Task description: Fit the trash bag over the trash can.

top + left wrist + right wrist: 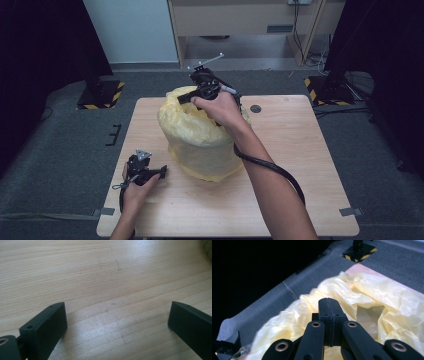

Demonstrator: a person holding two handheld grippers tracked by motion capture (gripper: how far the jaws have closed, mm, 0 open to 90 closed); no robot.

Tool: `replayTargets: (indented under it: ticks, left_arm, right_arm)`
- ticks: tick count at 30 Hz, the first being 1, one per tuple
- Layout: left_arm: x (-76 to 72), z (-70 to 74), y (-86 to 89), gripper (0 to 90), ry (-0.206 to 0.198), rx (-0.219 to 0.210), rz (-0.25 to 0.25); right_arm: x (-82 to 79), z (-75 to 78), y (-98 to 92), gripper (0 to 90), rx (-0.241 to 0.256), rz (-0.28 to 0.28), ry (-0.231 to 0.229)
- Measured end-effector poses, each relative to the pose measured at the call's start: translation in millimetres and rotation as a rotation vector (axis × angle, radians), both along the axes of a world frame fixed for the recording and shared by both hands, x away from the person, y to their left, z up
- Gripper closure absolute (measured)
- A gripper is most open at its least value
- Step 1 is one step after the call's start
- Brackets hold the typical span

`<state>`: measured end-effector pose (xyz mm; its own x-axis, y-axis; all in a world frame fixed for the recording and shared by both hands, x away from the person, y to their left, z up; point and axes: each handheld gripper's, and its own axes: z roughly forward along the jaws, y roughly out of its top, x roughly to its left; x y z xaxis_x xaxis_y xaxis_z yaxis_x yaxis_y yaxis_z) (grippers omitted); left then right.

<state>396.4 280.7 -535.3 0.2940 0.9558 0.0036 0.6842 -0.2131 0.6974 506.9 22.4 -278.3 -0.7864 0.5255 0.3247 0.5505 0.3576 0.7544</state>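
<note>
While over bare table [300,150], left tongs [117,322] agape, clear of yellow bag [200,135].

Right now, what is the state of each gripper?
Left gripper: open, holding nothing, over the table.
Right gripper: jaws shut at the yellow bag rim; grip on it cannot be told.

A pale yellow plastic bag [200,142] lines a round bin standing upright at the middle of the table, toward its far side. Its crumpled rim [342,290] folds over the bin's top, mouth open.
</note>
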Motion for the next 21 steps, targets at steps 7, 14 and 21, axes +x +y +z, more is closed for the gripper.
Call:
replayTargets:
  ticks: [7,14,21]
  left_arm:
    - [-0.6,-0.1,-0.2,1.6,-0.001,0.001,-0.004]
    - [-0.9,-0.1,-0.4,1.6,-0.002,0.001,-0.004]
    - [-0.7,0.0,-0.5,1.4,0.0,0.0,-0.004]
  right_arm:
    - [7.4,-15.6,0.7,90.0,-0.058,-0.018,0.043]
    - [11.8,-26.7,-1.3,90.0,-0.121,-0.017,0.082]
    - [16.1,-39.1,3.9,90.0,-0.202,0.003,0.135]
